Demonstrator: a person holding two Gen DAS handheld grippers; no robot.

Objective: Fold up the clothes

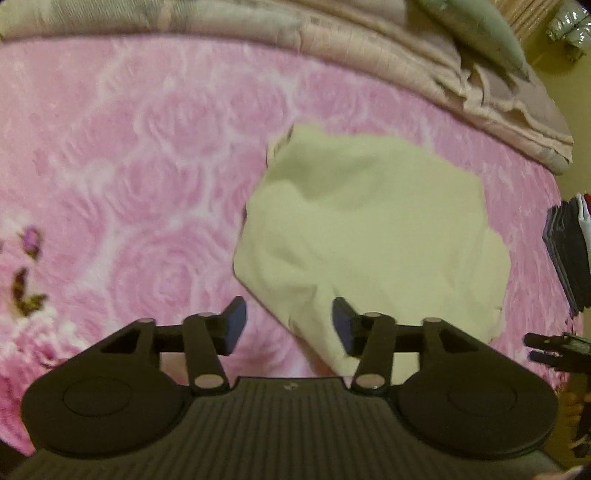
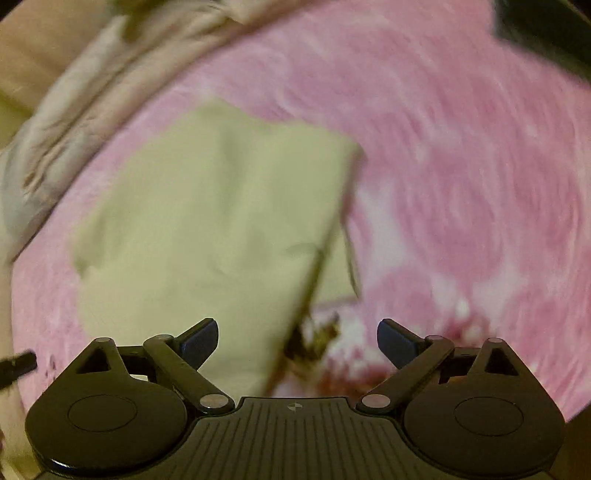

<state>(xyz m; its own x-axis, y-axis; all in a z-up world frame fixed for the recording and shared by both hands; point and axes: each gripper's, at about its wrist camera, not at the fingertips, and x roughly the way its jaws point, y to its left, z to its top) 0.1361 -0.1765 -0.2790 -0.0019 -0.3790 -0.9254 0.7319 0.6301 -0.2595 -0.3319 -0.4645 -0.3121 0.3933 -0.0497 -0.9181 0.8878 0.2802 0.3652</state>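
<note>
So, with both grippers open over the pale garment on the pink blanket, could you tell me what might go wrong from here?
1. The garment lies rumpled, with one edge doubled under in the right wrist view, so a further fold may set creases in.
2. The left gripper is over the garment's corner; closing there could pinch the blanket too.
3. The right gripper straddles the garment's edge and may catch one layer only.

Bed: pink rose-patterned blanket [image 1: 147,155] covering it
Far edge: rumpled beige quilt [image 1: 369,48], pale green pillow [image 1: 476,33] on top
Right side: dark stacked items [image 1: 569,251]
Light: warm, dim
</note>
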